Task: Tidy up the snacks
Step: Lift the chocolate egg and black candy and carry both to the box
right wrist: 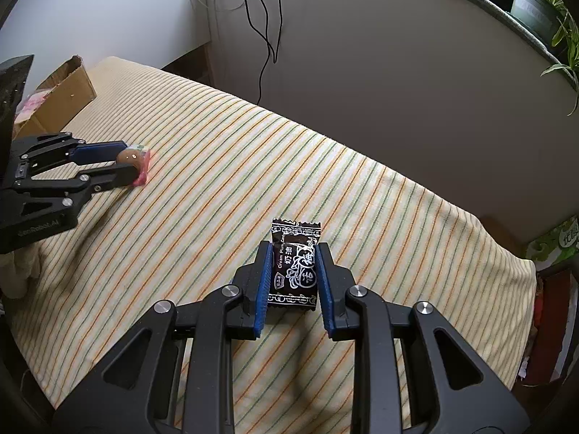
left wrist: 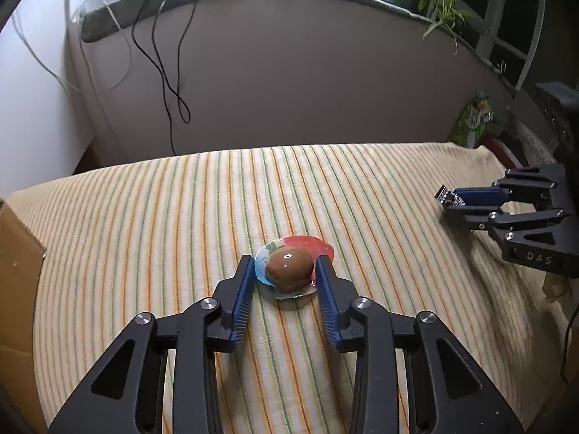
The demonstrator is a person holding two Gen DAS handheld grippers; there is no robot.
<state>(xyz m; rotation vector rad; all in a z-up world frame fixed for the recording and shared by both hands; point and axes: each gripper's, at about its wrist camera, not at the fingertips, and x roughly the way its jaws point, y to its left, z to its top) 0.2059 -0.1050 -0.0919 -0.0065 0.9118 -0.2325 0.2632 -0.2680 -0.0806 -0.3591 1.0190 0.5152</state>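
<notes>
Both pics are bright w/ soft daylight from the window [left wrist: 506,36] at top right. Edges bend round and go black in the corners. A small shiny spot glares on the brown egg [left wrist: 288,267]. Soft shadows sit on the striped cloth [right wrist: 325,188]. All sharp, no blur.

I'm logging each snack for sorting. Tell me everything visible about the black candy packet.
The black candy packet is a small glossy pillow wrapper with white Chinese characters, the words "Cream Plum" and crimped ends. It looks sealed and lies flat on the striped cloth, lengthwise between the blue pads of the right hand-held gripper, which press its long sides.
</notes>
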